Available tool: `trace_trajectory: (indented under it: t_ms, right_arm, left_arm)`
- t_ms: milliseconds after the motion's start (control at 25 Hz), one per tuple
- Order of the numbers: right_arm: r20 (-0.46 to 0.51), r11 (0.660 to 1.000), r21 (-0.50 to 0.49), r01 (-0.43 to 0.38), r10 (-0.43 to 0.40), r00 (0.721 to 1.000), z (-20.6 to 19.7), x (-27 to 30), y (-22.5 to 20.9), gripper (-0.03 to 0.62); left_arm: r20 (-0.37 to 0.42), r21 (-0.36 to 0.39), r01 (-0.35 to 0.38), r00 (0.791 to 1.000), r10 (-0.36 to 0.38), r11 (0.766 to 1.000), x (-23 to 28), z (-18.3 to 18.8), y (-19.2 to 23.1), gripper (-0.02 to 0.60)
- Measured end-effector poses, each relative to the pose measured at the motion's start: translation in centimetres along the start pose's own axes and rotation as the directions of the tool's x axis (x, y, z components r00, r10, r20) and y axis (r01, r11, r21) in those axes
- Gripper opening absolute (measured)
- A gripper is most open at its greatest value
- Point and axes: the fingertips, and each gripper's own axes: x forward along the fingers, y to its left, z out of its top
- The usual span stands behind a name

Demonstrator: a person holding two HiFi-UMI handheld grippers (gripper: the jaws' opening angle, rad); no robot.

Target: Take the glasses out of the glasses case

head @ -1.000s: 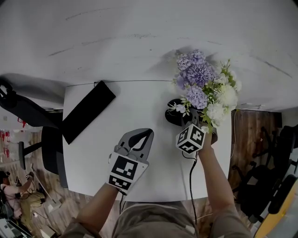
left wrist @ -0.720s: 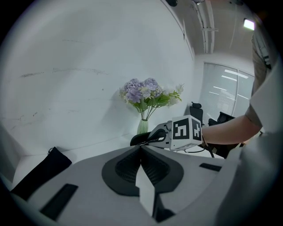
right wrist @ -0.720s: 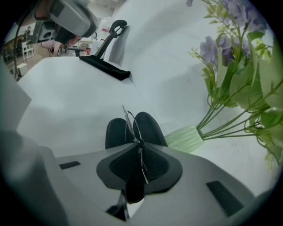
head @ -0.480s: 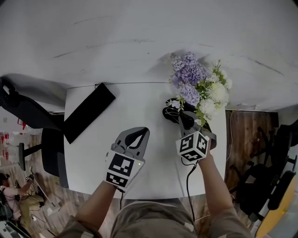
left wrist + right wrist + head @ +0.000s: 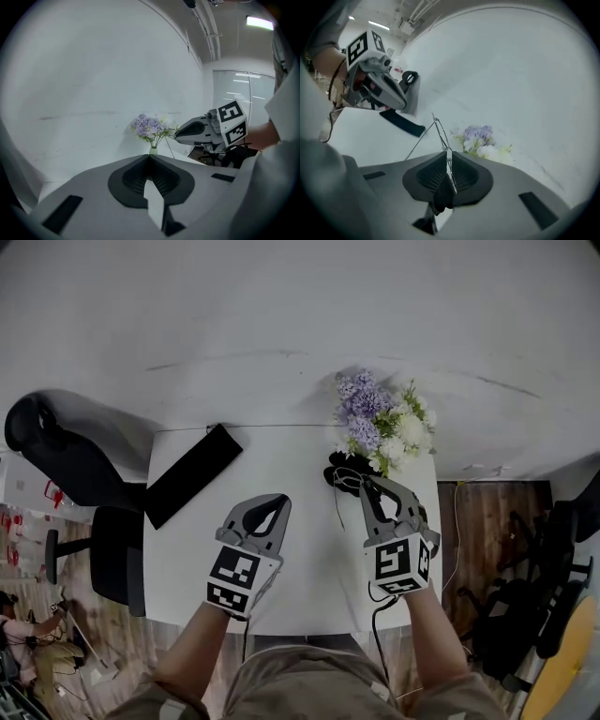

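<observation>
Up since a second ago: my right claw is carrying the glasses clear of the glasses case.
Its jaws are pinching the thin wire frame edge-on at their tips, with one temple trailing out ahead and to the left of them. The dark case is lying on the white table below and just ahead of those tips, at the foot of the purple and white flowers standing beyond the claw. My left claw, also higher than before, is hovering level with the right one and well apart from it, its jaws pressed together on nothing. A black flat bar is lying slantwise on the table ahead and left of that claw.
</observation>
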Motion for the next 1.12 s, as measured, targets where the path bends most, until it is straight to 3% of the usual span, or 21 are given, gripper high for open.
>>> trace_trajectory:
  t_ms: [240, 520, 800, 1120]
  right_arm:
    - [0.182, 0.998, 0.057, 0.028, -0.038, 0.982, 7.7, -6.7, -2.7, 0.055]
    - [0.382, 0.977, 0.215, 0.015, -0.098, 0.919, 13.9, -12.9, -5.5, 0.055]
    - [0.450, 0.947, 0.318, -0.031, -0.122, 0.885, 14.9, -17.4, -5.8, 0.055]
    - [0.488, 0.886, 0.443, -0.135, -0.113, 0.865, 13.8, -19.1, -4.7, 0.055]
  left_arm:
    - [0.101, 0.039, -0.046, 0.994, 0.042, 0.998, -4.2, 5.1, -0.1, 0.017]
    - [0.229, 0.087, -0.081, 0.972, 0.060, 0.993, -8.6, 10.9, -0.7, 0.017]
    - [0.319, 0.128, -0.112, 0.945, 0.066, 0.985, -11.9, 14.7, -1.5, 0.017]
    - [0.325, 0.134, -0.107, 0.944, 0.058, 0.985, -13.3, 14.1, -3.0, 0.017]
